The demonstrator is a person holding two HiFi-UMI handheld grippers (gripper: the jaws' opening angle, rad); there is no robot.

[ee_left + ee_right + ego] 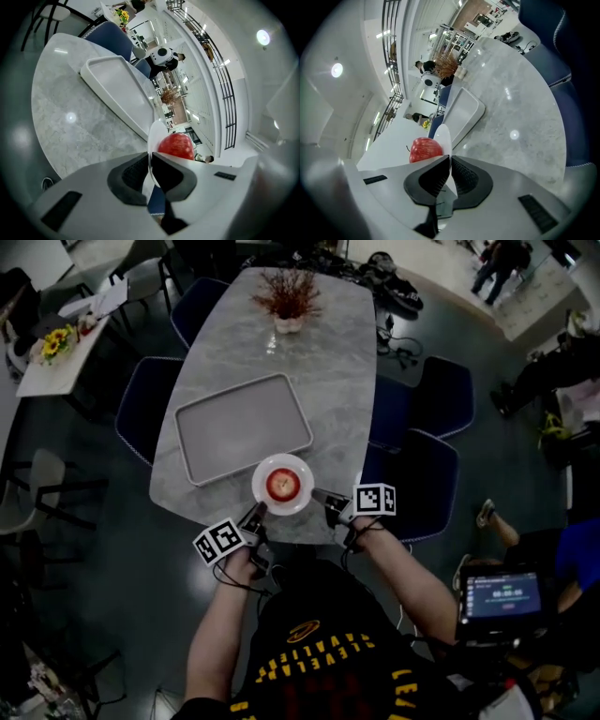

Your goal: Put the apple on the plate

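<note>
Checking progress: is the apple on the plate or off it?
On it: the apple rests at the middle of the plate.

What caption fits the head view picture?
Left gripper and right gripper pinch opposite edges of a white plate bearing a red apple, beside a grey tray.

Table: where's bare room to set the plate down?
The tray is empty. Bare marble: between tray and plant, and the strip from the tray to the right edge of the table. Taken: only the far end, by the plant. The left gripper and right gripper clamp the plate by its rim, apple on it.
</note>
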